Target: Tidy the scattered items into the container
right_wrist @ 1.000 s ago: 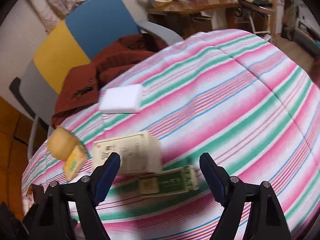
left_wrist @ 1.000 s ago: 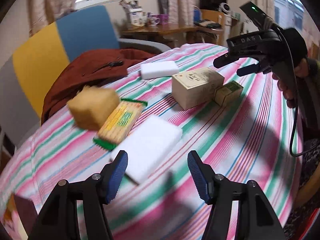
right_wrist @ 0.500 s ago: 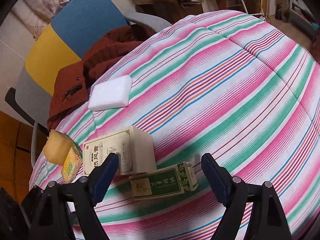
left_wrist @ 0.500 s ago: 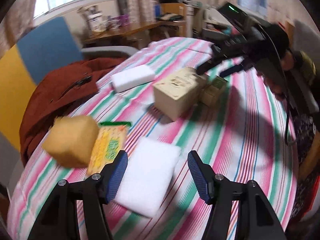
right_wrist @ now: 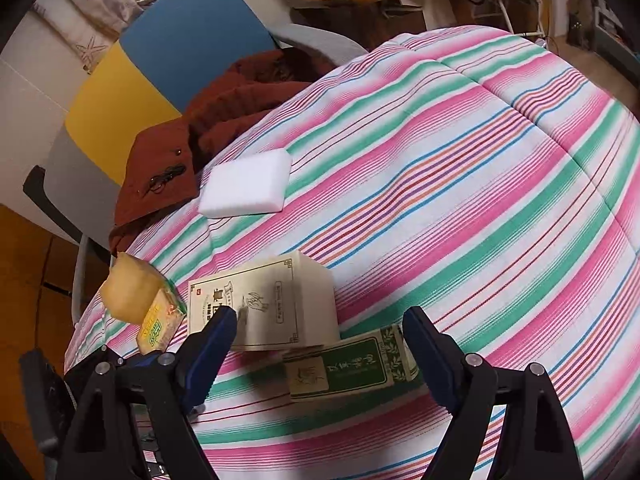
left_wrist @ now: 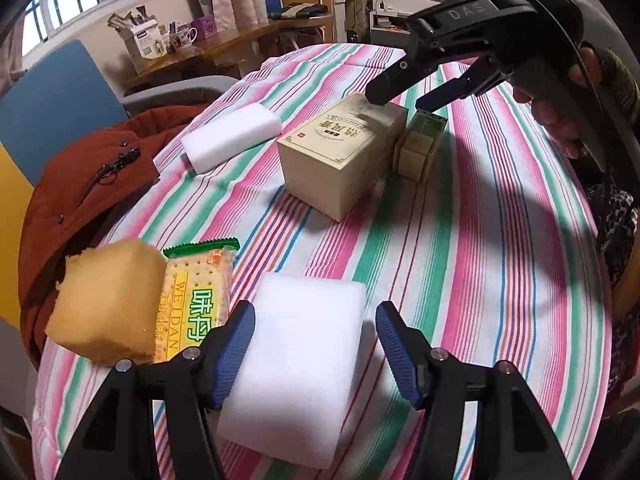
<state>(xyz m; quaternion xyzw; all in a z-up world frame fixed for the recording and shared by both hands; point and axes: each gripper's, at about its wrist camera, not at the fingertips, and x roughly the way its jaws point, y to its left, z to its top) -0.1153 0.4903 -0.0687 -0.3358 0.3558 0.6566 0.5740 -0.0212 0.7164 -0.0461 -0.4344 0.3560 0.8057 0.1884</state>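
Blue ribbed pads line both fingers of the left gripper [left_wrist: 316, 344], whose jaws stand apart over a white foam block [left_wrist: 296, 364]; the block lies flat on the striped cloth [left_wrist: 480, 280] between the pads, and no pad visibly presses on it. Just left of this block lies a packet of crackers [left_wrist: 196, 300] with a green end seal, and a yellow sponge [left_wrist: 108, 300] rests against the packet's far side near the cloth's edge. Further out stands a beige carton [left_wrist: 340, 156], with a small green box [left_wrist: 420, 148] touching its right side. A second white foam block [left_wrist: 232, 138] lies beyond the carton, close to a rust-red jacket [left_wrist: 88, 184] draped over a blue and yellow chair [right_wrist: 160, 68]. The right gripper [right_wrist: 320, 344] also has its jaws apart and clamps nothing: in its own view the green box [right_wrist: 352, 364] lies lengthwise on the cloth between the fingers, with the left pad in front of the beige carton [right_wrist: 276, 300]. In the left wrist view the right gripper [left_wrist: 416, 92] hangs above these two boxes, held by a hand [left_wrist: 560, 92] at the right edge. A wooden desk [left_wrist: 224, 50] with mugs stands behind. No container is visible in either view.
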